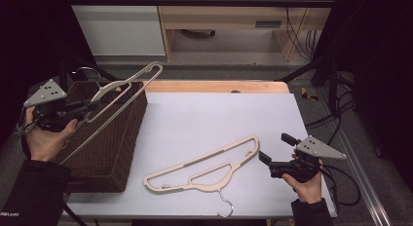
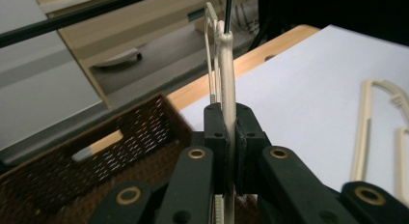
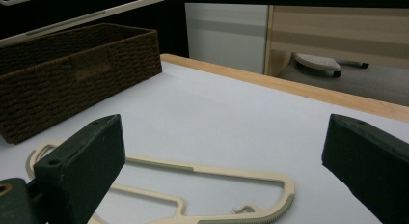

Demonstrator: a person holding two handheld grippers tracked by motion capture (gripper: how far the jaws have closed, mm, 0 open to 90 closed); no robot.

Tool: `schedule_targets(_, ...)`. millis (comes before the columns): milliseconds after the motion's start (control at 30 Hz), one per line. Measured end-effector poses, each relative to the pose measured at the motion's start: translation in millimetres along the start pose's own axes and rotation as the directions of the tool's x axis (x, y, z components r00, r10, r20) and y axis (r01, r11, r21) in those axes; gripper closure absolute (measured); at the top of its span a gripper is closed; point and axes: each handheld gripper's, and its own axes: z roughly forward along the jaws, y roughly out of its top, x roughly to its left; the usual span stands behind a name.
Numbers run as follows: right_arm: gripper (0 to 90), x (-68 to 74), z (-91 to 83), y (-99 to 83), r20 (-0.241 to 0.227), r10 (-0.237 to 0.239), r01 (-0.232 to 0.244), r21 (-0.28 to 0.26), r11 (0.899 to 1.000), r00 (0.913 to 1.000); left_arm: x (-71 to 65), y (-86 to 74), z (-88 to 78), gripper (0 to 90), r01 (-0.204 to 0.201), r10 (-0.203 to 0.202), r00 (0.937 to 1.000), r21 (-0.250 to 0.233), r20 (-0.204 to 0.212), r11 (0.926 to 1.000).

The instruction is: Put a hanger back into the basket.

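The second hanger (image 1: 202, 168) lay lower centre, long axis slanting up-right toward the released right tongs (image 1: 272, 147) — the left tongs (image 1: 90, 110) were clenched on a hanger (image 1: 127, 87) over the basket (image 1: 104, 153).

The brown basket (image 1: 104, 138) sits at the left edge of the white table (image 1: 214, 114). Right of the basket, the far half of the table is bare, so a hand could pass there. Nearer, right of the basket, a cream hanger (image 1: 204, 165) lies flat in the way. Above the basket, another hanger (image 1: 122, 89) held in the left gripper (image 1: 73, 111) slants across, blocking the way down into it.
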Motion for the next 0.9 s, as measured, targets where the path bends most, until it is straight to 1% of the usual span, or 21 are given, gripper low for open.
schedule_targets(33,1.8,0.0,0.0,0.0,0.000,0.000,0.000,0.000,1.000,1.0000,3.3,-3.2,-0.6,85.8,0.000,0.000,1.0000,0.022,-0.004,0.9998)
schedule_targets(100,1.9,0.5,1.3,-0.3,0.003,0.003,-0.003,-0.001,1.000,1.0000,9.8,-10.1,-1.0,85.8,-0.001,0.001,0.9999,0.037,-0.013,0.9993)
schedule_targets(133,1.9,0.6,1.6,-0.4,0.004,0.002,-0.002,-0.002,1.000,1.0000,13.6,-13.6,-0.7,85.8,-0.005,0.006,0.9996,0.032,-0.028,0.9995)
schedule_targets(167,2.0,0.8,2.0,-0.5,0.002,0.000,0.000,-0.004,1.000,1.0000,20.3,-20.7,-1.5,85.8,-0.006,0.008,0.9989,0.042,-0.046,0.9991)
schedule_targets(200,2.0,0.8,2.1,-0.5,0.001,-0.002,0.002,-0.004,1.000,1.0000,23.1,-24.3,-2.1,85.8,0.002,0.000,0.9989,0.048,-0.047,0.9988)
schedule_targets(233,2.0,0.8,2.1,-0.5,0.001,-0.002,0.002,-0.004,1.000,1.0000,23.1,-24.3,-2.1,85.8,0.002,0.000,0.9989,0.048,-0.047,0.9988)
schedule_targets(333,2.0,1.0,2.3,-0.7,0.005,0.000,0.000,0.004,1.000,1.0000,32.1,-33.5,-3.2,85.8,0.014,-0.010,0.9981,0.062,-0.060,0.9980)
schedule_targets(400,2.0,1.3,3.8,-1.2,0.001,-0.002,0.002,0.008,1.000,1.0000,39.1,-41.5,-3.3,85.8,0.010,-0.004,0.9975,0.087,-0.071,0.9961)
schedule_targets(433,2.0,1.3,3.8,-1.2,0.001,-0.002,0.002,0.008,1.000,1.0000,39.1,-41.5,-3.3,85.8,0.010,-0.004,0.9975,0.087,-0.071,0.9961)
schedule_targets(600,2.0,1.6,4.5,-1.7,0.003,-0.005,0.005,0.015,1.000,1.0000,44.9,-53.6,-4.1,85.8,-0.001,0.010,0.9976,0.124,-0.069,0.9923)
schedule_targets(667,2.0,1.5,4.5,-1.7,0.002,-0.005,0.005,0.013,1.000,1.0000,47.8,-61.7,-4.8,85.8,0.000,0.010,0.9975,0.139,-0.070,0.9902)
schedule_targets(733,2.0,1.7,4.6,-1.7,0.003,-0.005,0.005,0.015,1.000,1.0000,47.5,-64.5,-3.6,85.8,0.004,0.006,0.9972,0.137,-0.074,0.9905)
schedule_targets(767,2.0,1.9,5.0,-1.9,0.002,-0.005,0.005,0.017,1.000,1.0000,47.3,-67.0,-2.5,85.8,0.001,0.010,0.9970,0.149,-0.077,0.9889)
schedule_targets(800,2.0,2.0,5.3,-1.9,0.004,-0.004,0.004,0.018,1.000,1.0000,44.6,-72.4,2.5,85.8,0.006,0.007,0.9963,0.157,-0.086,0.9876)
schedule_targets(867,2.0,2.2,5.4,-2.0,0.002,-0.003,0.003,0.019,1.000,1.0000,43.0,-74.6,5.3,85.8,0.003,0.012,0.9958,0.164,-0.091,0.9865)
schedule_targets(900,2.0,2.4,5.4,-2.1,0.002,-0.003,0.003,0.020,1.000,1.0000,41.0,-76.8,8.6,85.8,0.002,0.015,0.9956,0.178,-0.093,0.9840)
